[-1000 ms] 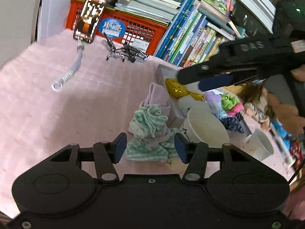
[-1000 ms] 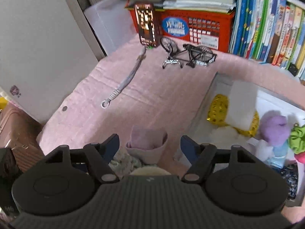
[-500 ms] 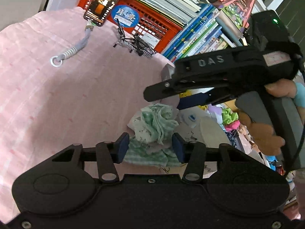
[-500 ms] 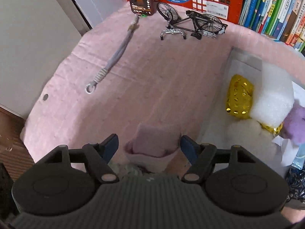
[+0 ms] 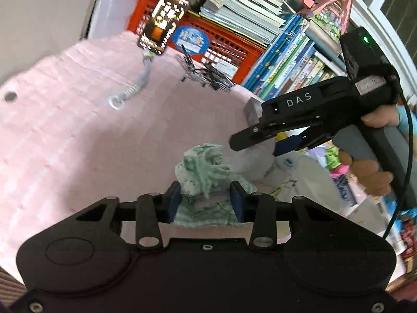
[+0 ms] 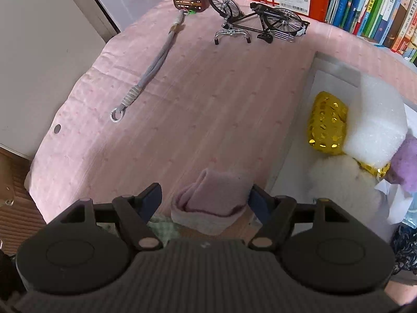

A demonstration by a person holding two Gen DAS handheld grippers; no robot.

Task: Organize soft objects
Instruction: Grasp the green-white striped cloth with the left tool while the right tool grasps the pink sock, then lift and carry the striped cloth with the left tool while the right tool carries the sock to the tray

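Closing left gripper pinches green cloth; right gripper gapes around pink sock

Blurred with motion: phone and toy bicycle beyond green cloth. Largely hidden beneath gripper body: green cloth's lower folds. Cut off at edge: grey box.

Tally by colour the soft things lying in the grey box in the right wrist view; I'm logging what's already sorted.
Gold: 1, the shiny spotted pouch
White: 2, the foam block and the fluffy ball
Purple: 1, the plush
Total: 4 clearly visible; things at the right edge are too cut off to count.
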